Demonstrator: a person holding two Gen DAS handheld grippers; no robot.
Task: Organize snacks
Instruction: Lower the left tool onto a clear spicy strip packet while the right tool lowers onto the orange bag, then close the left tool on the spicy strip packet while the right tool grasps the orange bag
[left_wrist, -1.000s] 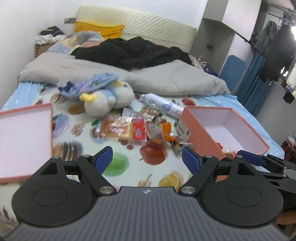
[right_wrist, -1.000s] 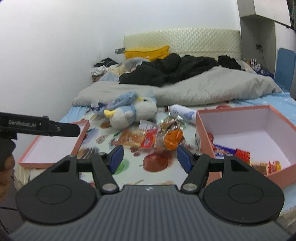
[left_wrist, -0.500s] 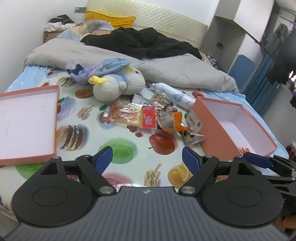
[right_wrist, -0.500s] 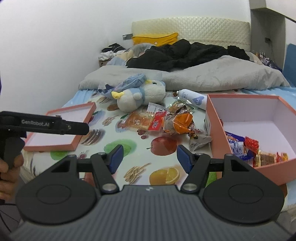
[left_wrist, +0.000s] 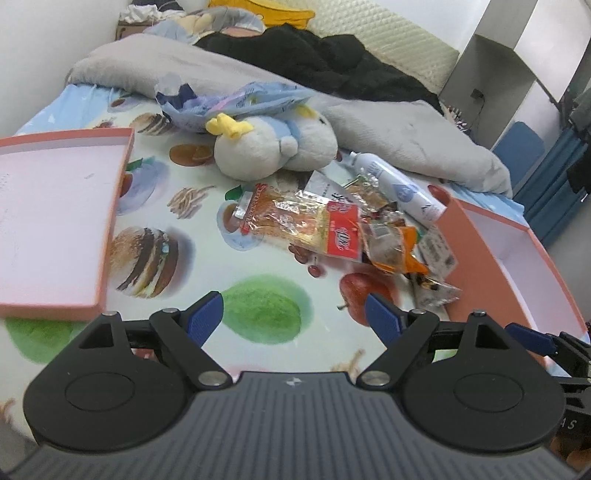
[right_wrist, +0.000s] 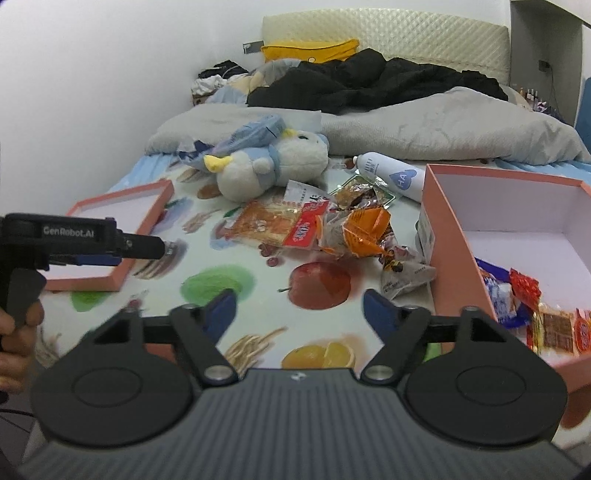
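Right wrist view: my right tongs (right_wrist: 297, 314), spread and empty, face the snack pile (right_wrist: 325, 229) ahead, box (right_wrist: 447, 236) rightward.

I am over a bed (right_wrist: 207, 295) whose sheet is printed with fruit, burgers and fries. A plain white wall (right_wrist: 110, 74) runs along its left side. At the far end stands a cream quilted headboard (right_wrist: 388, 33) with a yellow pillow (right_wrist: 314, 50) against it. A grey duvet (right_wrist: 443, 125) lies across the far half, black clothing (right_wrist: 369, 85) heaped on top. To the far right I see a white cabinet (left_wrist: 491, 66), a blue chair back (left_wrist: 519, 147) and blue curtains (left_wrist: 550, 188).
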